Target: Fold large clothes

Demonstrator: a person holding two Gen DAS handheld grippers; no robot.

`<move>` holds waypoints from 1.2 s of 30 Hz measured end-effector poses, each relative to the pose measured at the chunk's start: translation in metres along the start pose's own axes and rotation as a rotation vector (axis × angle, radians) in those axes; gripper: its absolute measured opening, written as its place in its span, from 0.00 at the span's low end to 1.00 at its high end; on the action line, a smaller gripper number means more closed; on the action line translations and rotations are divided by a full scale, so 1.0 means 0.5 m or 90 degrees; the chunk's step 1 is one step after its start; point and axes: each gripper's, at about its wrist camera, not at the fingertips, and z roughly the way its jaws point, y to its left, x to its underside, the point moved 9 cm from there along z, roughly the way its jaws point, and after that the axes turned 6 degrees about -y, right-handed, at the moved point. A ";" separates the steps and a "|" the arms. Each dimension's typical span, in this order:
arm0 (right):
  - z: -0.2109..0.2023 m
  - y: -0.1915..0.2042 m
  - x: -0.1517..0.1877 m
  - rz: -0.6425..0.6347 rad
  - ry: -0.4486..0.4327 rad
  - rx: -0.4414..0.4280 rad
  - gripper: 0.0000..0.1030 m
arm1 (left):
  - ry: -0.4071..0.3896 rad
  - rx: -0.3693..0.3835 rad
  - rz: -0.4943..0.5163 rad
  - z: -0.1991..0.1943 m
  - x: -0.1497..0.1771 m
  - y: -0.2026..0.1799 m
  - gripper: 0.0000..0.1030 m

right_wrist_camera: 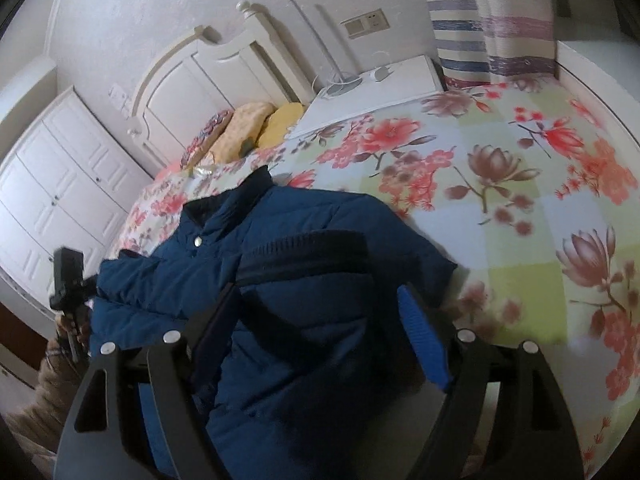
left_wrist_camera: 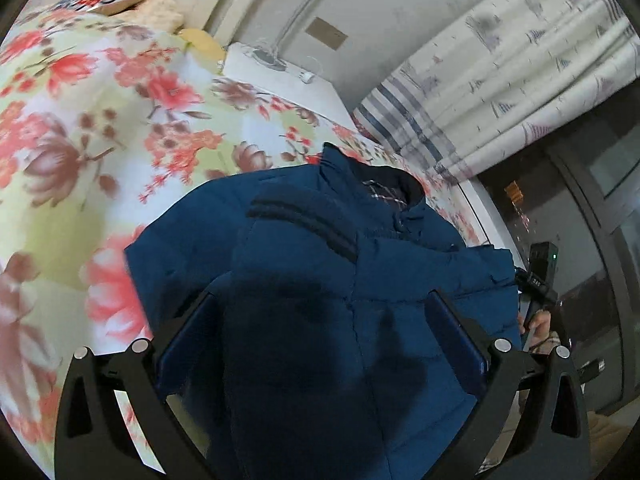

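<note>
Two claws over one navy padded jacket (left_wrist_camera: 320, 280), laid on the bed's floral bedspread (left_wrist_camera: 100, 120). Landmark for all places: the jacket.

Left claw (left_wrist_camera: 324, 340): spread wide, blue pads standing off to either side of the jacket's lower body, fabric between them but no pad seen pressing on it. Nothing pinched.

Right claw (right_wrist_camera: 320, 332): spread, blue pad (right_wrist_camera: 424, 344) at the jacket's edge nearest the open bedspread, opposite pad over the padded fabric. Contact with the cloth: cannot tell; no clear pinch seen.

Jacket: lying flat, collar (right_wrist_camera: 248, 188) pointing toward the white headboard (right_wrist_camera: 208, 68), one sleeve folded across the chest with its dark ribbed cuff (right_wrist_camera: 312, 248) on top. Silver snap (right_wrist_camera: 197, 242) just below the collar. Plaid lining visible inside the collar in the left wrist view.

Beyond the jacket's collar: pillows (right_wrist_camera: 256, 124) against the headboard, white nightstand (right_wrist_camera: 380, 88) beside them, striped curtain (right_wrist_camera: 488, 28) past the nightstand.

Off the jacket's side: the other handheld rig and part of a hand (left_wrist_camera: 540, 324) gripping it, seen from the left wrist view.
</note>
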 end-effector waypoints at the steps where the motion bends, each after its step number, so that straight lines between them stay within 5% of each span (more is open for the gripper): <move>1: -0.001 0.006 0.001 -0.008 0.003 0.000 0.72 | -0.006 0.001 0.000 0.004 -0.008 0.002 0.96; 4: 0.005 0.016 0.001 -0.025 0.006 0.003 0.63 | -0.006 0.011 -0.030 0.028 -0.022 0.009 0.91; 6: 0.001 0.018 -0.001 -0.036 -0.010 0.012 0.24 | 0.000 -0.029 -0.027 0.052 -0.021 0.014 0.42; 8: -0.034 0.035 -0.001 -0.033 -0.046 -0.001 0.16 | -0.024 -0.073 0.001 0.034 -0.015 0.011 0.15; 12: -0.151 0.106 -0.017 -0.074 -0.118 0.018 0.13 | -0.131 -0.054 0.072 -0.108 -0.027 -0.101 0.14; 15: -0.198 0.149 -0.100 -0.095 -0.154 0.052 0.13 | -0.159 -0.077 0.107 -0.148 -0.096 -0.146 0.14; 20: -0.043 0.088 -0.230 -0.031 -0.094 0.147 0.14 | -0.091 -0.218 0.065 -0.018 -0.233 -0.060 0.14; 24: 0.120 -0.004 -0.158 0.031 -0.005 0.224 0.14 | -0.012 -0.310 0.021 0.128 -0.176 0.065 0.14; 27: 0.144 -0.036 -0.112 0.085 -0.009 0.188 0.14 | -0.025 -0.302 0.019 0.151 -0.137 0.089 0.14; 33: 0.075 0.006 -0.172 0.071 -0.072 0.140 0.14 | -0.091 -0.275 0.031 0.097 -0.192 0.057 0.14; 36: 0.117 -0.012 -0.165 0.057 -0.049 0.179 0.16 | -0.071 -0.304 0.026 0.127 -0.178 0.076 0.15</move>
